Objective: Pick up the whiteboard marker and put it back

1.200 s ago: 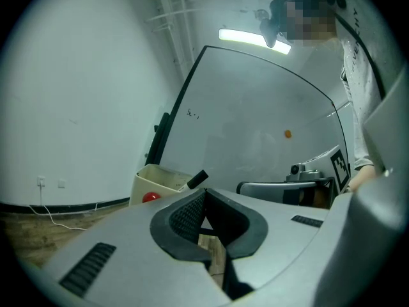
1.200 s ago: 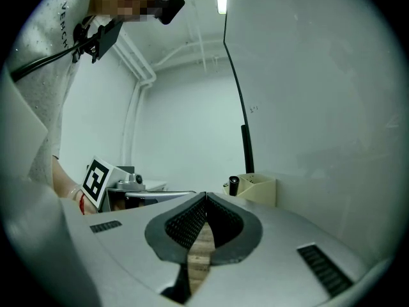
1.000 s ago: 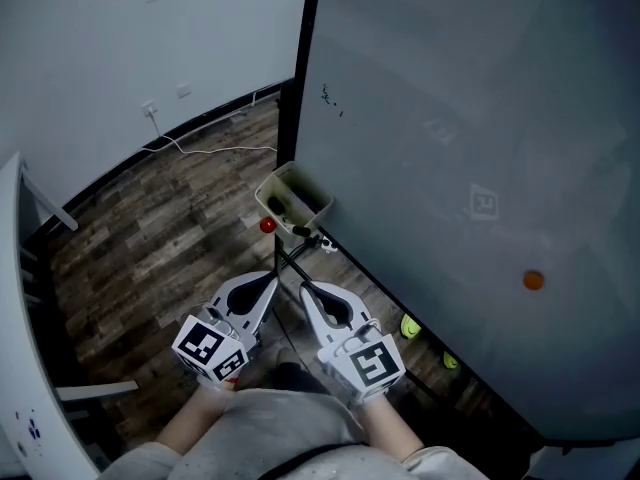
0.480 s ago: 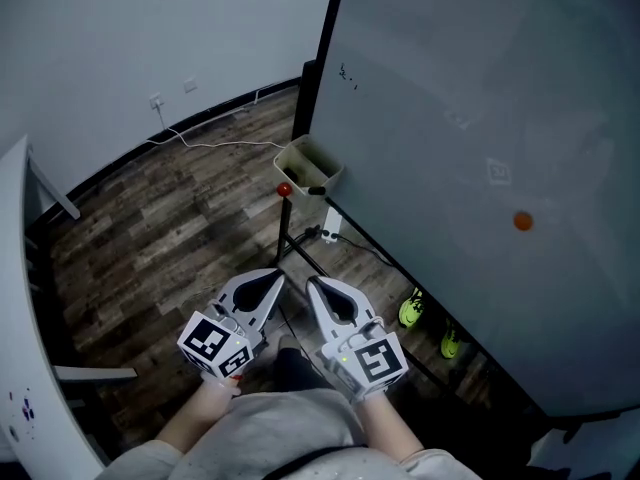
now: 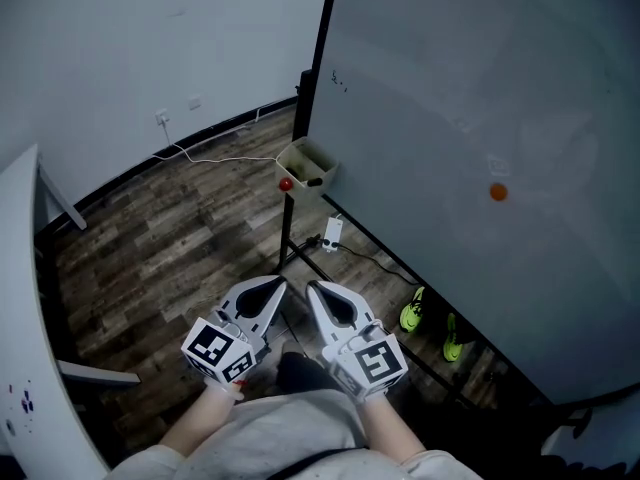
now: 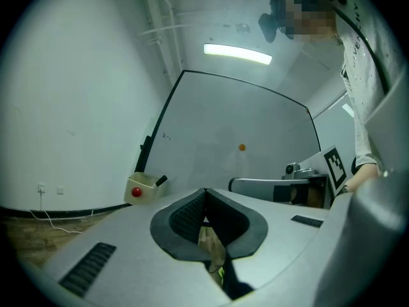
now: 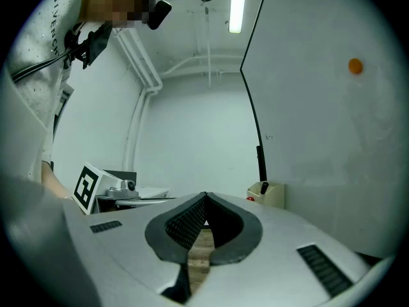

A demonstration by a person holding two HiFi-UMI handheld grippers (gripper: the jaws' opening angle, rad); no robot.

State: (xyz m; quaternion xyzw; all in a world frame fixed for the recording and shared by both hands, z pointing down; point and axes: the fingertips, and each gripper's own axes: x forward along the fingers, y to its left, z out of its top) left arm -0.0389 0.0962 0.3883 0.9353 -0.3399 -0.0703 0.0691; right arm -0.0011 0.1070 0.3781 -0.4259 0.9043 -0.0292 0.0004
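A beige marker box (image 5: 306,164) hangs at the whiteboard's (image 5: 480,118) lower left corner, with a red round knob (image 5: 286,183) on its front. A black whiteboard marker (image 5: 314,181) sticks out of the box; it also shows as the marker (image 6: 160,180) in the left gripper view and the marker (image 7: 265,188) in the right gripper view. My left gripper (image 5: 275,283) and right gripper (image 5: 312,287) hang side by side low in the head view, well short of the box. Both are shut and hold nothing. The left gripper (image 6: 204,190) and right gripper (image 7: 204,196) point toward the board.
An orange magnet (image 5: 498,193) sits on the board. Black stand legs (image 5: 288,230) run below the box, with a white power strip (image 5: 333,232) and cable on the wooden floor. Green shoes (image 5: 412,310) lie under the board. A white table (image 5: 18,298) stands at the left.
The head view has drawn back and turned, so the box and board sit farther up in the frame. Both grippers stay shut and side by side.
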